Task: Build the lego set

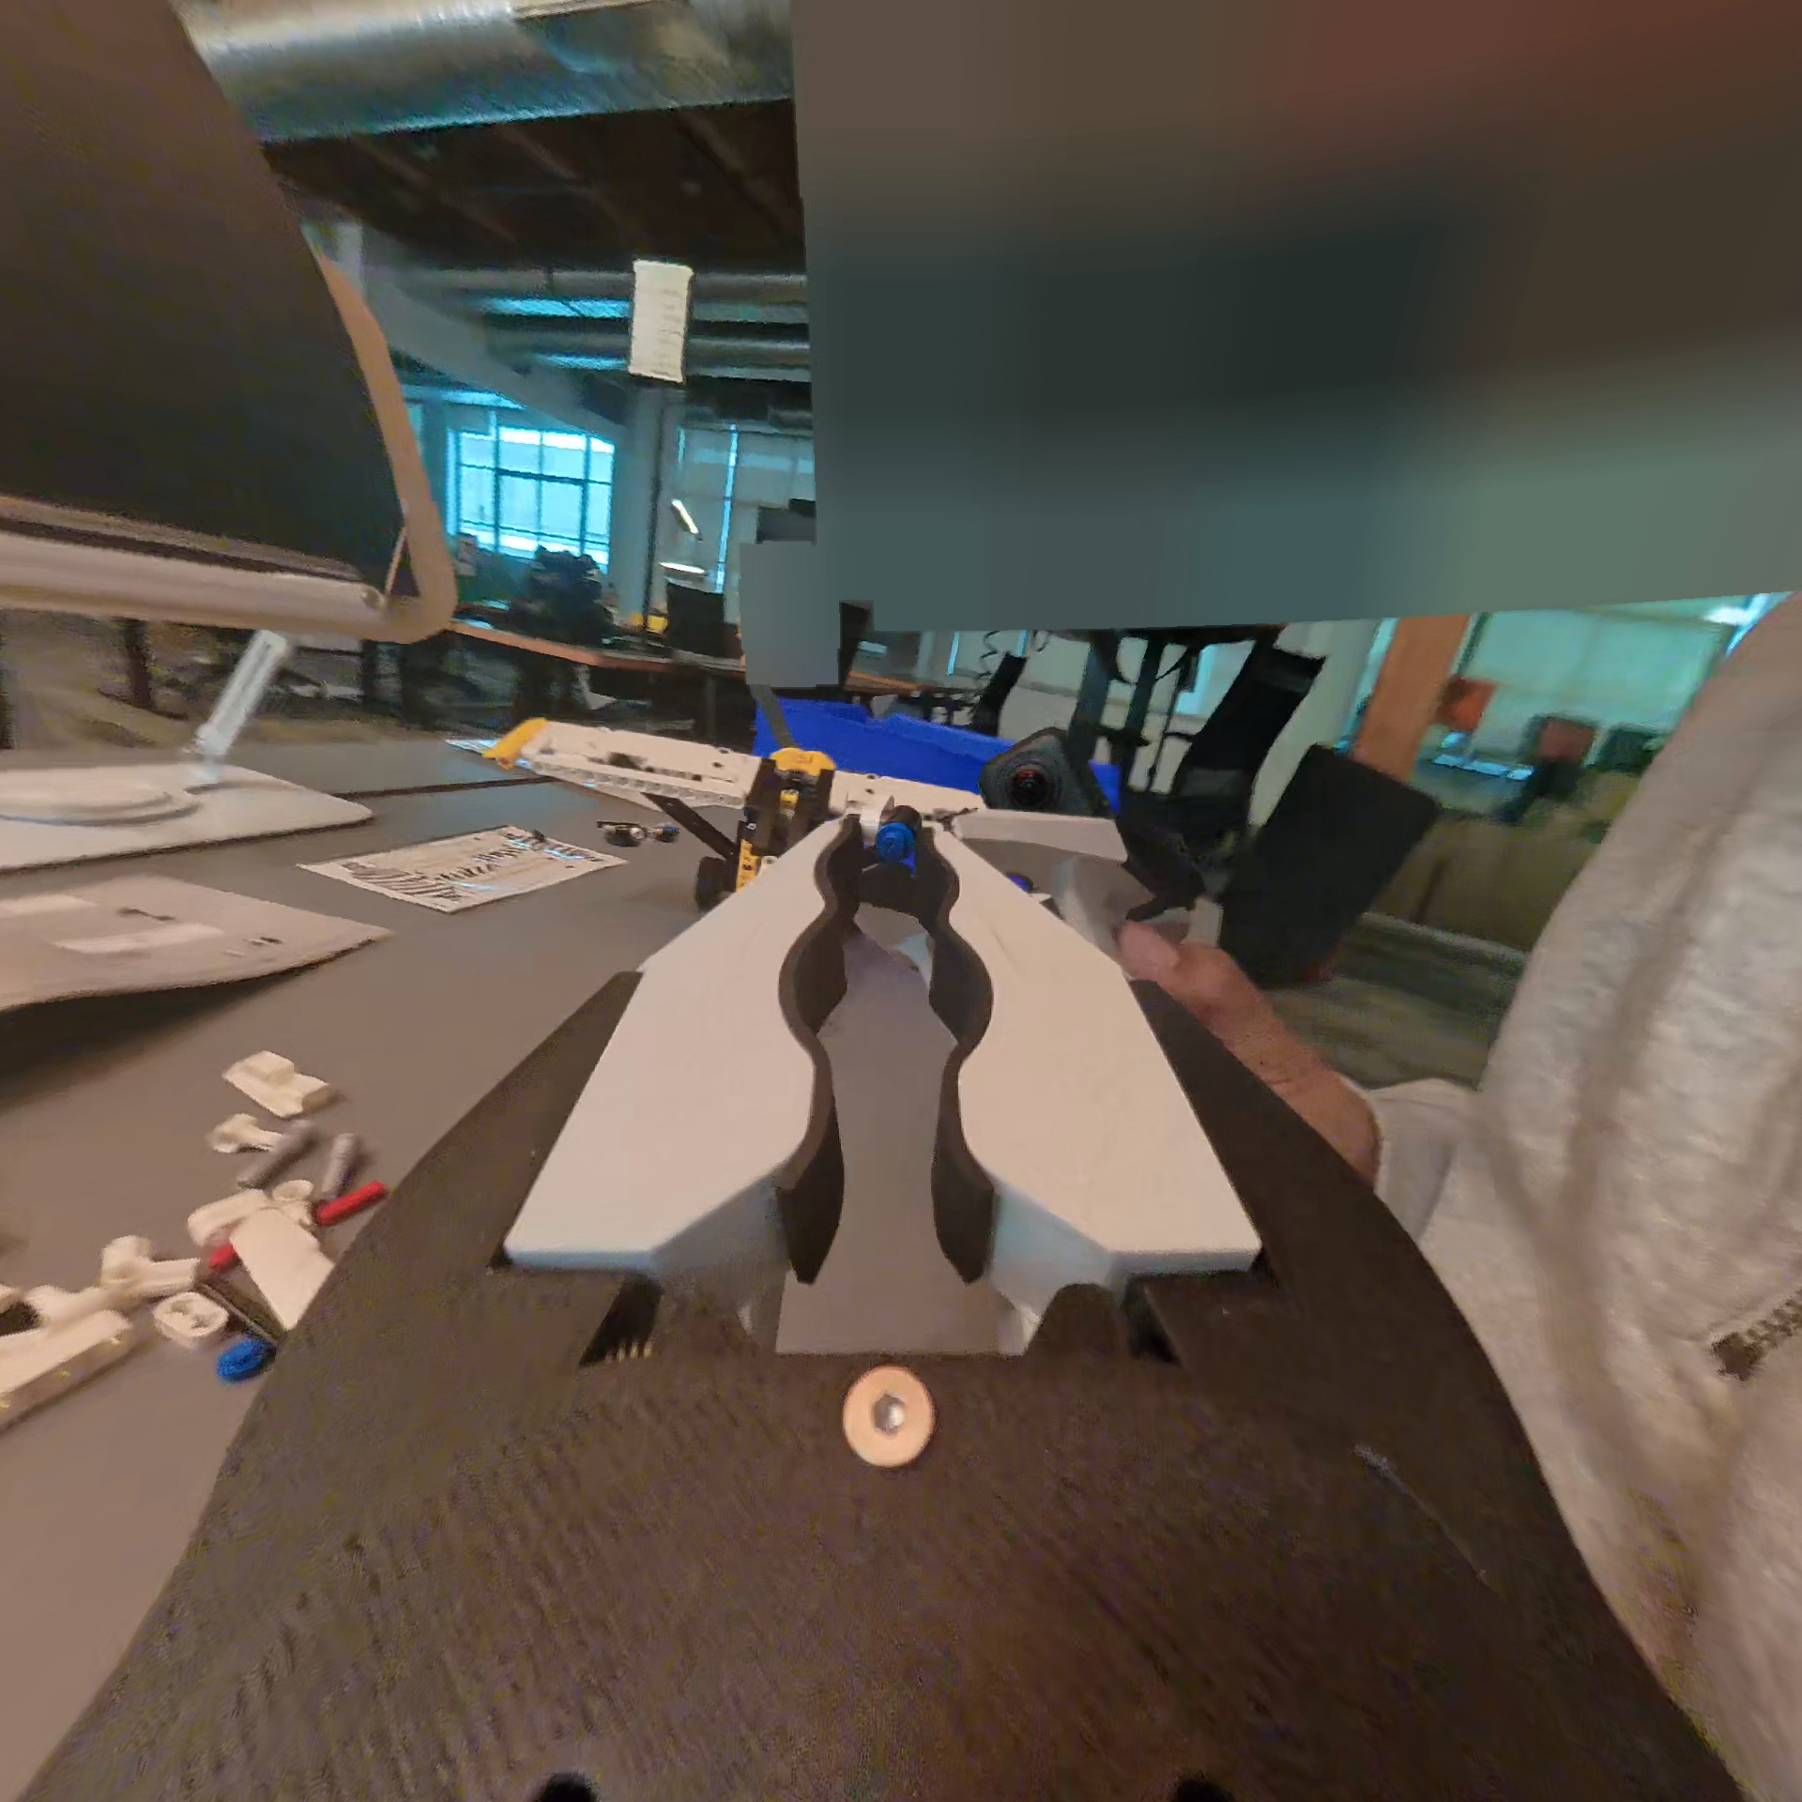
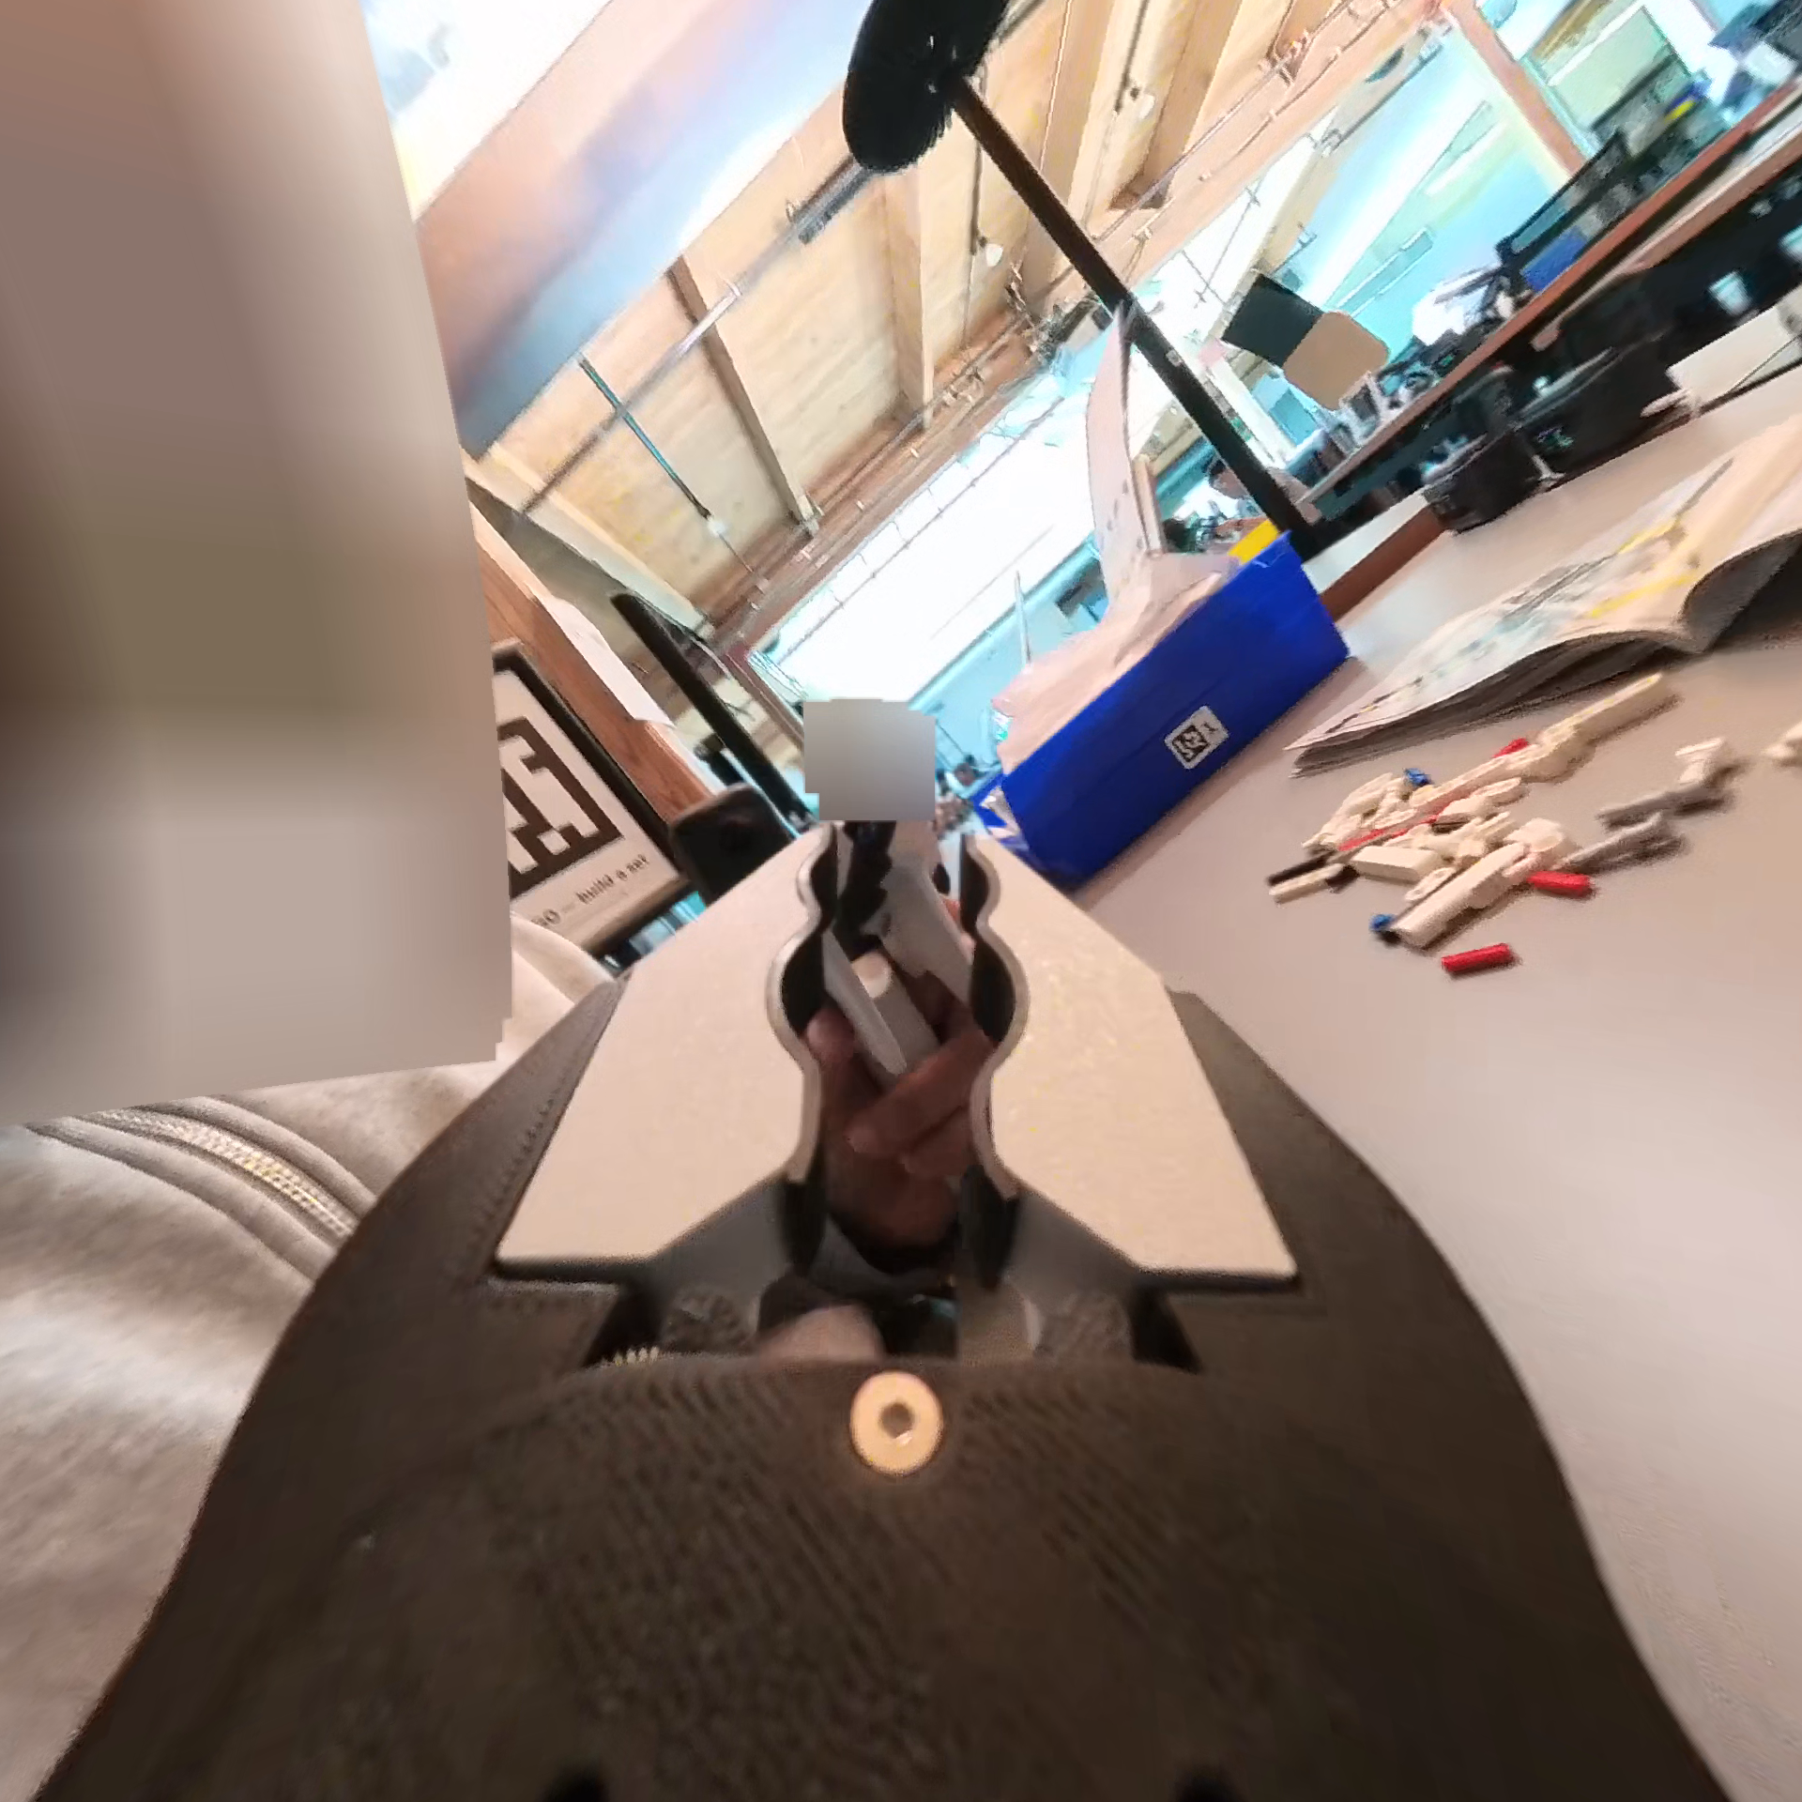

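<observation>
blue bin (image 2: 1180,726) holding white bags, left claw (image 1: 892,841) pinching blue pin (image 1: 894,841)

An open-plan loft workspace: exposed ceiling ducts (image 1: 390,58), timber roof beams (image 2: 741,371), large grid windows (image 1: 531,488), long desks (image 1: 605,653) and a monitor (image 1: 176,322).

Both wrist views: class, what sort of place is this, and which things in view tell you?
Probably an open-plan workshop or office. Long desks with monitors stretch behind a grey worktable, exposed ducts and wooden ceiling beams run overhead, and a blue parts bin stands by loose lego pieces.
</observation>
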